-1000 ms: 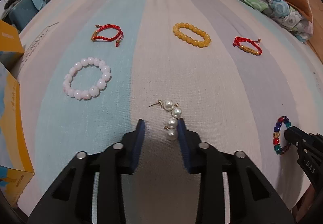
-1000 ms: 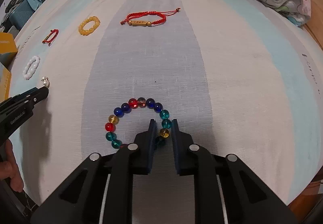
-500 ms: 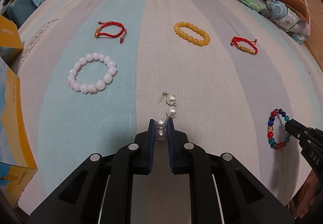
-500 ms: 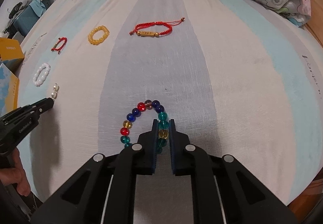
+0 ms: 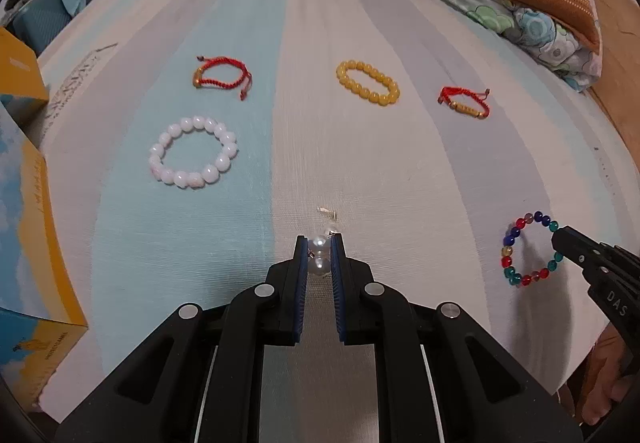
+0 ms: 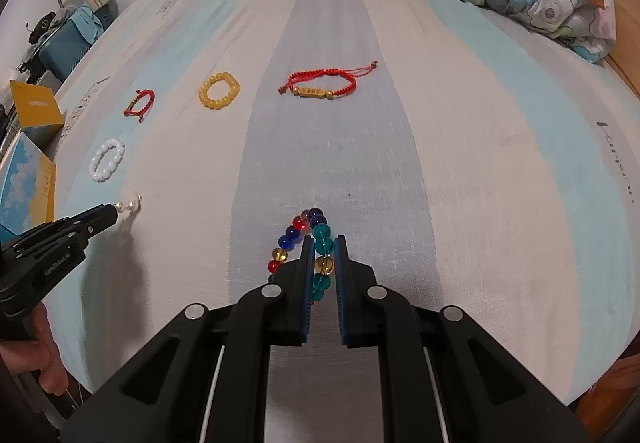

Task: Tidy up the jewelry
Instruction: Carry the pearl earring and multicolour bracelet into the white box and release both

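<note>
Your left tongs (image 5: 319, 245) are closed on the pearl earrings (image 5: 319, 248), pearls pinched between the blue pads, gold hook sticking out just ahead, above the beige stripe of the bed (image 5: 360, 163). Your right tongs (image 6: 322, 243) are clamped on the colored bead bracelet (image 6: 322, 245): teal and amber beads sit between the pads, the rest of the loop trails fwd-left over the gray stripe. Left wrist view shows the same bracelet (image 5: 528, 249) gripped at its right edge by the right tongs' tip.

On the bed, untouched:
- white bead bracelet (image 5: 193, 157), left, on the blue stripe;
- red cord bracelet (image 5: 222, 77), beyond it;
- yellow bead bracelet (image 5: 368, 82), centre, far;
- second red cord bracelet w/ gold bar (image 5: 466, 103), right of the yellow one.

Yellow boxes (image 5: 24, 203) stand at the bed's left edge; folded bedding (image 5: 520, 3) far right.
</note>
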A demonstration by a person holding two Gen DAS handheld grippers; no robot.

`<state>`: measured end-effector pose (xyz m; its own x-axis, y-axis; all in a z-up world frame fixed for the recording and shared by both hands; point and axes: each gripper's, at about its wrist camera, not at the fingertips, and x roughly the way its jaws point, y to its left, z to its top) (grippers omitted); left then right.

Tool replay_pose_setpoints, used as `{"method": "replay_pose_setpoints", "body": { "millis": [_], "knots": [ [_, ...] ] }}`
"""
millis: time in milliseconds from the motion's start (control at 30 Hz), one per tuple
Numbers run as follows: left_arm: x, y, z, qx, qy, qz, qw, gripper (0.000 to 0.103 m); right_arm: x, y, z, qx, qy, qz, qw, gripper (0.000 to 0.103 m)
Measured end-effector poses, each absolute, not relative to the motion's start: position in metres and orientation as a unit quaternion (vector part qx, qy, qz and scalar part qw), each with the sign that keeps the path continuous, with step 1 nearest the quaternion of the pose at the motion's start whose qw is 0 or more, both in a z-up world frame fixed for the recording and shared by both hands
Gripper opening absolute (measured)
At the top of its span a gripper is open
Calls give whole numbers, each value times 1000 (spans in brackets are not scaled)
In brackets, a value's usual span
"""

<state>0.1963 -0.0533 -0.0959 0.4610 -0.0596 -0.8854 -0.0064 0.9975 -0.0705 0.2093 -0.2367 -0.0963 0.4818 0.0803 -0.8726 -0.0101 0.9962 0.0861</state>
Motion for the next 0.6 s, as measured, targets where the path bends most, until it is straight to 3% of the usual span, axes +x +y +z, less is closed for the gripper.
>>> {"method": "replay_pose_setpoints", "body": {
  "millis": [600],
  "knots": [
    [173, -43, -46, -41, 502, -23, 863, 11, 193, -217, -57, 34, 483, 45, 874, 9]
  ]
}}
